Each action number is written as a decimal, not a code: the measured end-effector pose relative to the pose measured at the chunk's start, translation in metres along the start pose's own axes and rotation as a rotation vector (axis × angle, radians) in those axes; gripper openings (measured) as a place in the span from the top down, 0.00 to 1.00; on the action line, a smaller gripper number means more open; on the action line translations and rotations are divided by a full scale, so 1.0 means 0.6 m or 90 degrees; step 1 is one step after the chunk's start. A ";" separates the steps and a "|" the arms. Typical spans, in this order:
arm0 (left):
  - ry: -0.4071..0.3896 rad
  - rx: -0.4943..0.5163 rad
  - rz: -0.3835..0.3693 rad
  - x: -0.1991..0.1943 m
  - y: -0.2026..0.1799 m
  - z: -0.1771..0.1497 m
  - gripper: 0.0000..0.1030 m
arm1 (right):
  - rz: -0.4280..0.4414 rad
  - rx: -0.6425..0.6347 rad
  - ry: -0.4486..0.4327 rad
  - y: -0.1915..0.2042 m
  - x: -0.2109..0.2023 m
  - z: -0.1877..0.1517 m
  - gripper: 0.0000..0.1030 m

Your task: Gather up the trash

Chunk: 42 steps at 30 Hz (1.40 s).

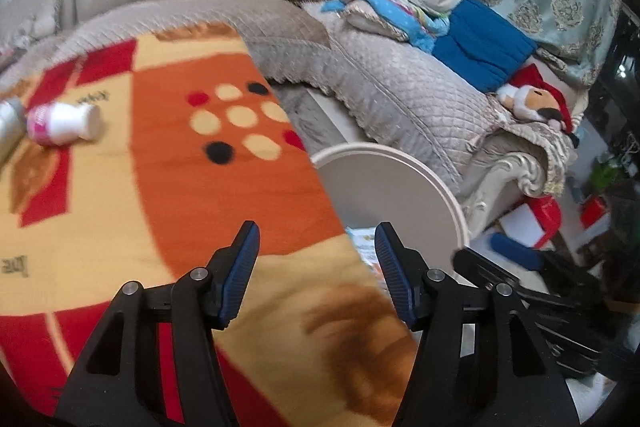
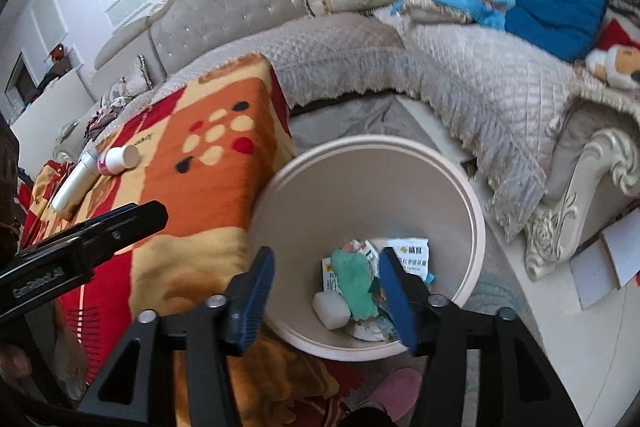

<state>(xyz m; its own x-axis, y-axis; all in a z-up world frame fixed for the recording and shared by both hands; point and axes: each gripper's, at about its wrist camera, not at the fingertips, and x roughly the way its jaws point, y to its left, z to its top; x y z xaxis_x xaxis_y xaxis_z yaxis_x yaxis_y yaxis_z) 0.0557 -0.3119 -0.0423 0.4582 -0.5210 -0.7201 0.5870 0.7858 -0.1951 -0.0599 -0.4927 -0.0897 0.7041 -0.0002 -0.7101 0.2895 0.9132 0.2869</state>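
The left gripper [image 1: 316,247] hangs over the orange, red and cream blanket [image 1: 192,187], its blue-padded jaws spread wide with nothing between them. The right gripper [image 2: 326,269] is likewise agape and empty, poised above the round cream bin [image 2: 476,219], which stands on the floor against the blanket's edge.

In the bin lie a green scrap [image 2: 354,281], a white lump [image 2: 330,307] and a white packet [image 2: 414,253] with a yellow logo and print too small to read.

On the blanket, well away from both grippers, a white bottle [image 1: 66,125] with a pink label lies on its side, touching a longer white bottle [image 2: 76,181]. The pink label's writing is blurred, possibly Chinese.
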 end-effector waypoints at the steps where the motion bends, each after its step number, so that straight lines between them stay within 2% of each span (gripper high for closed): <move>1: -0.012 0.006 0.015 -0.010 0.003 -0.003 0.43 | -0.001 -0.003 -0.011 0.007 -0.008 -0.002 0.23; 9: -0.070 -0.006 0.043 -0.090 0.041 -0.030 0.43 | 0.003 -0.012 -0.067 0.060 -0.064 -0.009 0.22; 20: -0.165 -0.023 0.073 -0.191 0.073 -0.060 0.43 | -0.024 -0.026 -0.150 0.105 -0.134 -0.029 0.19; 23: -0.180 -0.019 0.075 -0.206 0.074 -0.066 0.43 | -0.039 -0.031 -0.179 0.113 -0.155 -0.036 0.18; 25: -0.186 -0.017 0.076 -0.212 0.071 -0.069 0.43 | -0.044 -0.030 -0.196 0.115 -0.169 -0.039 0.08; 27: -0.191 -0.013 0.072 -0.216 0.069 -0.071 0.43 | -0.061 -0.032 -0.216 0.119 -0.181 -0.042 0.04; 32: -0.203 -0.007 0.075 -0.224 0.061 -0.072 0.43 | -0.105 -0.067 -0.252 0.138 -0.204 -0.045 0.03; 42: -0.221 -0.009 0.088 -0.234 0.071 -0.082 0.43 | -0.081 -0.070 -0.253 0.148 -0.208 -0.051 0.03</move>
<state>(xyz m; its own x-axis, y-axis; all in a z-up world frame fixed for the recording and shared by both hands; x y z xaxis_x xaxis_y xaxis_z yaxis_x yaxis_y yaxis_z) -0.0163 -0.1888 0.0178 0.7328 -0.4898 -0.4723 0.4957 0.8598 -0.1226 -0.1420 -0.3990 0.0050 0.8687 -0.2524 -0.4263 0.3340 0.9339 0.1277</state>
